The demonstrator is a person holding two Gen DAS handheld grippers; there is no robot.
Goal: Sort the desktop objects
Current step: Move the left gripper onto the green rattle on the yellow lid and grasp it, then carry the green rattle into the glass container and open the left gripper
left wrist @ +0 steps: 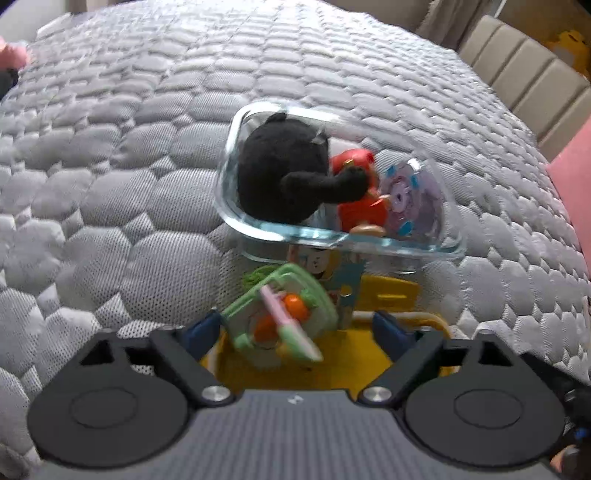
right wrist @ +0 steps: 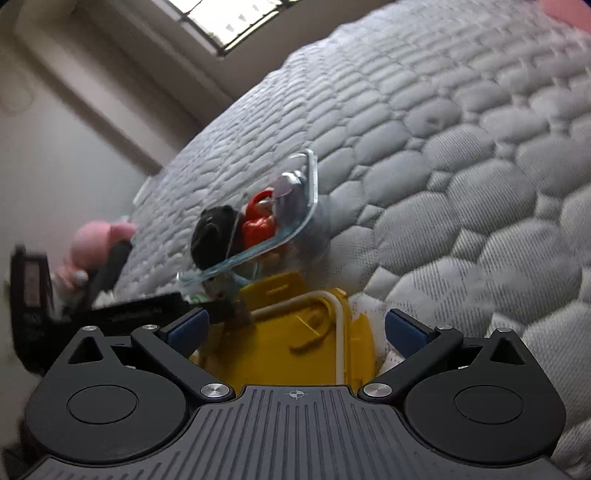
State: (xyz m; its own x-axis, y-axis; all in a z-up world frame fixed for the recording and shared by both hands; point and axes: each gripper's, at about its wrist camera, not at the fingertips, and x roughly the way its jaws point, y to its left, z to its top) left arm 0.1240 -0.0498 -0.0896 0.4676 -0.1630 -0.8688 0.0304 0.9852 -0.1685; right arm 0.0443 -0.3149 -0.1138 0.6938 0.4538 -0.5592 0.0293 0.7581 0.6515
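Observation:
A clear glass container point(left wrist: 236, 206) lies on the quilted grey mattress and holds a black plush toy point(left wrist: 284, 173), a red toy point(left wrist: 354, 192) and a purple disc point(left wrist: 410, 199). A yellow lid point(left wrist: 391, 291) lies in front of it. A green card-like toy with orange parts point(left wrist: 280, 317) sits between the fingers of my left gripper point(left wrist: 295, 332), whose jaws stand wide apart. My right gripper point(right wrist: 295, 326) is open over the yellow lid point(right wrist: 295, 332), with the container point(right wrist: 310, 206) beyond. The other gripper's dark body point(right wrist: 147, 306) shows at left.
The mattress point(left wrist: 129, 184) spreads all around. A beige padded headboard point(left wrist: 524, 74) and something pink point(left wrist: 572, 177) are at the right. In the right wrist view a wall and window point(right wrist: 236, 18) rise behind, and a pink-sleeved hand point(right wrist: 96, 243) holds the other gripper.

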